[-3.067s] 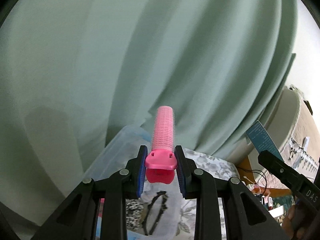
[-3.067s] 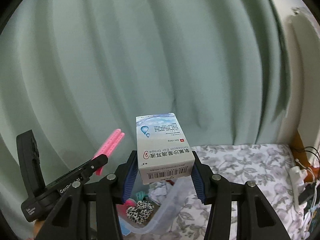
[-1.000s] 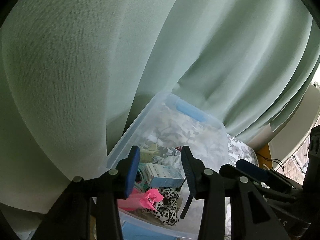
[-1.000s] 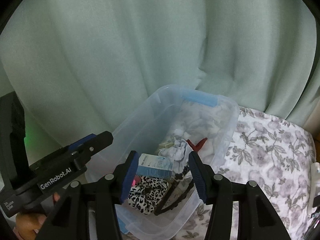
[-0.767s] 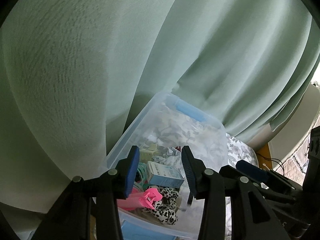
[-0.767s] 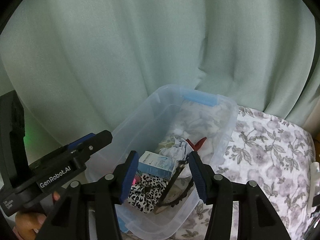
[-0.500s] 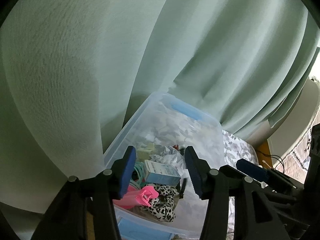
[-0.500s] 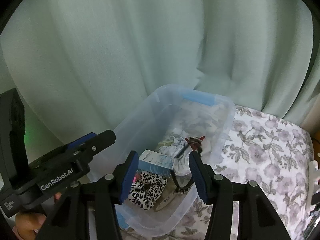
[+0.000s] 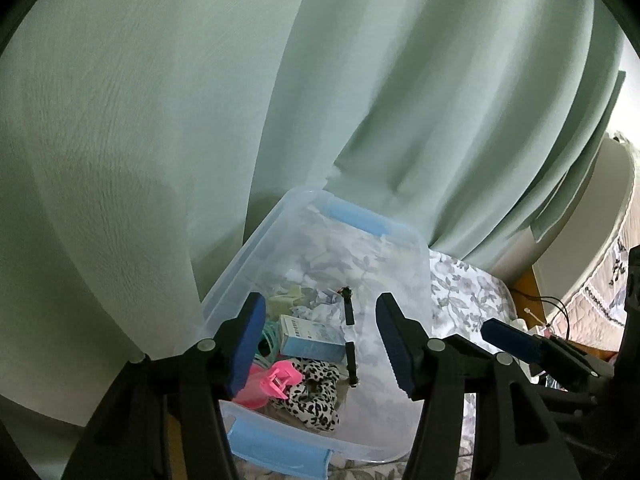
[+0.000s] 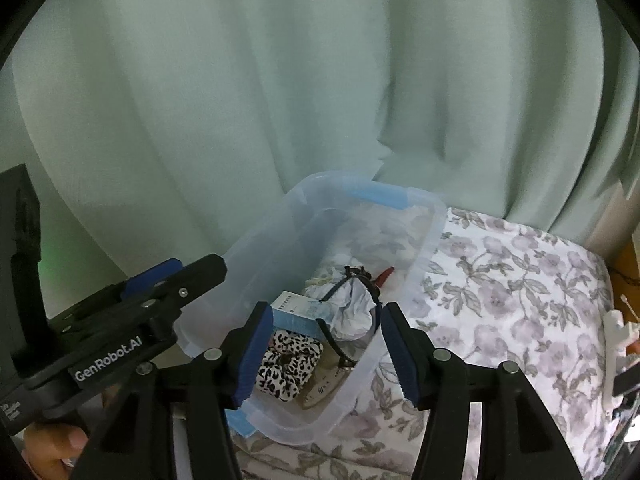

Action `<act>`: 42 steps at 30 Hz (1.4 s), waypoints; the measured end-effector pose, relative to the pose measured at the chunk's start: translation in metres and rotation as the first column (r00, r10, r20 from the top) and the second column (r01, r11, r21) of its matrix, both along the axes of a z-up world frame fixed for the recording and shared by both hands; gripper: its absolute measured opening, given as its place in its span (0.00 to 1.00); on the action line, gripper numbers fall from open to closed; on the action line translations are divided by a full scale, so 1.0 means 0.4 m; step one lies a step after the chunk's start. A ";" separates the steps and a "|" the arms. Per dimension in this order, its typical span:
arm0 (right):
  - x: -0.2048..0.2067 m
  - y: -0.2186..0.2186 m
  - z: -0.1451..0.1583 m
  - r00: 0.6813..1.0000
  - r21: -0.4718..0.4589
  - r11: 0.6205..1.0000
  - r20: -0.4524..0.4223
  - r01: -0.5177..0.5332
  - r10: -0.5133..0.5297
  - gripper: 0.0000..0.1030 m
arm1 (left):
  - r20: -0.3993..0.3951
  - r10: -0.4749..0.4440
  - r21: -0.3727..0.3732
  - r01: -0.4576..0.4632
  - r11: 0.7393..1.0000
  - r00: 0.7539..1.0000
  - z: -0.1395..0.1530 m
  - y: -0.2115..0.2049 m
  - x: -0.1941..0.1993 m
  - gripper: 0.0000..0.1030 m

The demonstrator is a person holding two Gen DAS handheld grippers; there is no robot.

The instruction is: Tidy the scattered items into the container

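At lower left of the right view, "GenRobot.AI" marks the left gripper (image 10: pixel 172 280); both grippers, the right gripper (image 10: pixel 326 348) too, gape empty above the bin (image 10: pixel 434 216).

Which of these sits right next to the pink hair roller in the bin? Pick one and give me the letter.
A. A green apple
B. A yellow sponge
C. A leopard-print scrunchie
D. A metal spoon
C: in the left wrist view the leopard-print scrunchie lies against the pink hair roller at the near end of the clear bin; no apple, spoon or sponge shows.
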State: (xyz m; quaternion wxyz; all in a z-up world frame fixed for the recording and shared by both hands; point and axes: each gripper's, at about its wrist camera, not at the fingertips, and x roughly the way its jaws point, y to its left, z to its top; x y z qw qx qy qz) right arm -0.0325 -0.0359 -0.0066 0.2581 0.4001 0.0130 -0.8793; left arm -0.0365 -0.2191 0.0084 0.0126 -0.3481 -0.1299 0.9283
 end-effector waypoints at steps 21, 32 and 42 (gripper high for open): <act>0.060 0.100 0.049 0.998 -0.017 0.998 0.007 0.068 -0.067 0.73 | 0.039 0.010 -0.139 -0.004 0.990 0.999 0.009 0.081 0.038 0.79; 0.081 0.133 0.064 0.996 -0.028 0.995 -0.008 0.091 -0.091 1.00 | 0.033 0.025 -0.163 -0.019 0.986 0.999 0.016 0.097 0.052 0.80; 0.086 0.151 0.072 0.995 -0.028 0.994 -0.002 0.102 -0.102 1.00 | 0.062 0.033 -0.178 -0.022 0.984 0.998 0.010 0.111 0.052 0.81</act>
